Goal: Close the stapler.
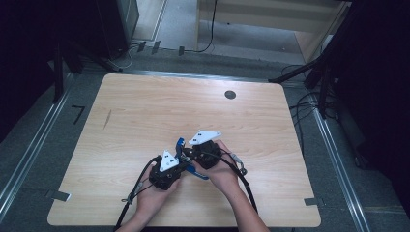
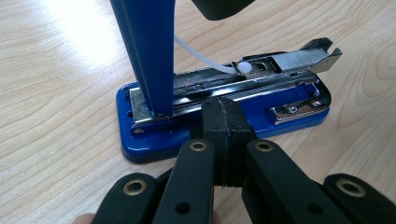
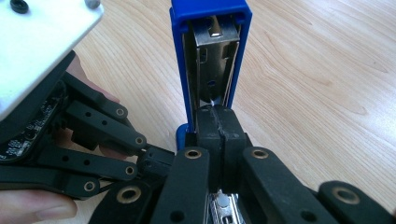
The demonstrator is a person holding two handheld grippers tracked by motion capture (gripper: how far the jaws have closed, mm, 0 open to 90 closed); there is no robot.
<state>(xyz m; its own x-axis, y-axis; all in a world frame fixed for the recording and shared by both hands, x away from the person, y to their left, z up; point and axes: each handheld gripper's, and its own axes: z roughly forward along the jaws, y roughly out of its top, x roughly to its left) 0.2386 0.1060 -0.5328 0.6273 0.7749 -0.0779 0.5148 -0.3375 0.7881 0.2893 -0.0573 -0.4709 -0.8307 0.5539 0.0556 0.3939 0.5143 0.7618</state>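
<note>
A blue stapler (image 1: pixel 196 171) lies open on the wooden table, its lid (image 2: pixel 149 56) raised upright from the base (image 2: pixel 144 142). The metal magazine (image 2: pixel 261 77) is bared, with a strip of staples (image 2: pixel 303 56) at its front. A thin white strip (image 2: pixel 201 58) runs from behind the lid to the magazine. My left gripper (image 2: pixel 223 109) is shut, and its tips rest against the side of the magazine. My right gripper (image 3: pixel 215 114) is shut above the magazine and faces the inside of the lid (image 3: pixel 210 46). In the high view both grippers, left (image 1: pixel 182 163) and right (image 1: pixel 186 153), meet at the stapler.
The table (image 1: pixel 145 106) has a round dark grommet (image 1: pixel 230 94) near its far edge. Cables trail from both grippers toward the front edge. Dark stands and floor cables surround the table. The left gripper's grey plate (image 3: pixel 42 42) and linkage (image 3: pixel 93 140) crowd the right gripper view.
</note>
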